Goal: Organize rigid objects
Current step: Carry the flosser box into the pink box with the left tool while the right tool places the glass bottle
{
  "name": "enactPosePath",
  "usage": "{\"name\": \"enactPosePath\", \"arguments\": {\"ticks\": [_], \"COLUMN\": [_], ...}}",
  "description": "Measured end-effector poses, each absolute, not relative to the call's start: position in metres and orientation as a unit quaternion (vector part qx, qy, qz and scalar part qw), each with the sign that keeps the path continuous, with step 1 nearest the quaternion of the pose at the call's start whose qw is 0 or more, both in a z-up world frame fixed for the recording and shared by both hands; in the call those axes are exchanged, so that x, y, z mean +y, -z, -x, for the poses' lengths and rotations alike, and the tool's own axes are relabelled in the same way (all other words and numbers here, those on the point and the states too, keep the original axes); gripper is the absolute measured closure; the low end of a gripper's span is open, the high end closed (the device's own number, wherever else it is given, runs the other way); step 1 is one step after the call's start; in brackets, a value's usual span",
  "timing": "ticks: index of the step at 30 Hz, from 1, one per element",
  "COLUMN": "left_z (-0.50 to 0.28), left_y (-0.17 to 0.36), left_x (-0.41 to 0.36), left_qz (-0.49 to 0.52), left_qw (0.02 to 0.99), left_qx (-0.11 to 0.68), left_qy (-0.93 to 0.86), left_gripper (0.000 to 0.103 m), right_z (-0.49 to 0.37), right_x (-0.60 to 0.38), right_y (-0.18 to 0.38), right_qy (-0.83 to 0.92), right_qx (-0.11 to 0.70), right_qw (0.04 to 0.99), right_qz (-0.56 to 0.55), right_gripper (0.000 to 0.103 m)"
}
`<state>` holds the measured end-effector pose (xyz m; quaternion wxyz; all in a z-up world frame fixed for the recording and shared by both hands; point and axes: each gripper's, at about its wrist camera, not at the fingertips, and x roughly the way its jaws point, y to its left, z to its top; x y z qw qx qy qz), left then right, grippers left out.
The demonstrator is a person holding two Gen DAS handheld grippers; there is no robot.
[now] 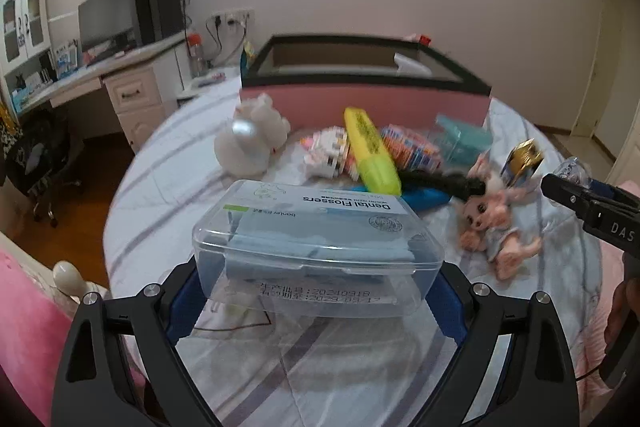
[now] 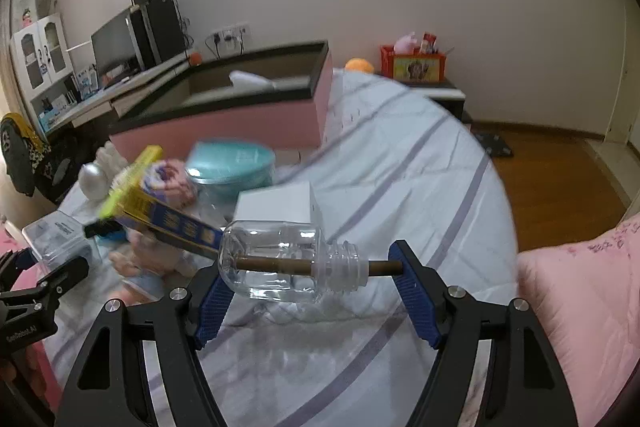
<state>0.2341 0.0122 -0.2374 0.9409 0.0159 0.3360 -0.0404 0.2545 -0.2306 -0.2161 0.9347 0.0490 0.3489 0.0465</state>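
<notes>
Left gripper [image 1: 316, 291] wide, pads clamped on the floss box [image 1: 316, 227] by its ends, long axis across the jaws. Right gripper [image 2: 312, 283] part closed around the clear bottle [image 2: 280, 259]: it lies sideways, neck right, stick poking out to the right pad; firm grip unclear. Pink bin [image 2: 224, 115] stands beyond both, upper left, open top.

The left gripper [image 1: 316, 291] points down at a slant, jaws spread wide and clamped on a clear box's sides. The right gripper [image 2: 308, 291] slants down too, its blue pads [image 2: 416, 307] bracketing a bottle endwise.
</notes>
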Motion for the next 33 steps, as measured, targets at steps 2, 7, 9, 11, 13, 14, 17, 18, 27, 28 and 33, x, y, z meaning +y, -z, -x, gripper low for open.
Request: {"name": "enactPosePath", "arguments": {"ticks": [2,7,9,11,13,14,17,18,27,28,33], "left_z": [-0.230,-0.225,-0.222,-0.219,-0.216,-0.215,-0.209,-0.207,-0.194,-0.195,-0.203], "left_y": [0.230,0.220,0.213,0.207,0.196,0.191,0.171,0.162,0.106,0.102,0.091], "left_x": [0.011,0.011,0.012,0.013,0.014,0.015,0.014,0.014,0.009,0.009,0.006], "left_qz": [-0.017,-0.011,-0.011,-0.010,-0.008,-0.008,-0.013,-0.014,-0.010,-0.010,-0.018], "left_qw": [0.945,0.950,0.953,0.956,0.961,0.962,0.971,0.975,0.990,0.991,0.993], "left_qx": [0.324,0.308,0.299,0.289,0.275,0.269,0.236,0.222,0.136,0.132,0.117], "left_qy": [0.041,0.044,0.044,0.042,0.039,0.037,0.025,0.021,0.014,0.016,0.018], "left_gripper": [0.009,0.010,0.010,0.010,0.010,0.010,0.010,0.010,0.010,0.010,0.010], "right_z": [-0.250,-0.241,-0.237,-0.235,-0.233,-0.232,-0.230,-0.229,-0.223,-0.223,-0.232], "right_x": [-0.228,-0.214,-0.209,-0.204,-0.201,-0.199,-0.193,-0.192,-0.173,-0.173,-0.169], "right_y": [0.206,0.183,0.176,0.172,0.166,0.163,0.148,0.144,0.096,0.094,0.083], "right_qy": [-0.050,-0.064,-0.070,-0.074,-0.077,-0.080,-0.083,-0.085,-0.099,-0.099,-0.099], "right_qx": [0.336,0.311,0.301,0.298,0.288,0.285,0.266,0.259,0.200,0.196,0.187], "right_qw": [0.939,0.947,0.951,0.951,0.954,0.955,0.960,0.962,0.975,0.975,0.977], "right_qz": [-0.048,-0.035,-0.033,-0.030,-0.030,-0.030,-0.028,-0.029,-0.015,-0.015,-0.004], "right_gripper": [0.028,0.028,0.028,0.028,0.028,0.028,0.027,0.028,0.027,0.027,0.027]}}
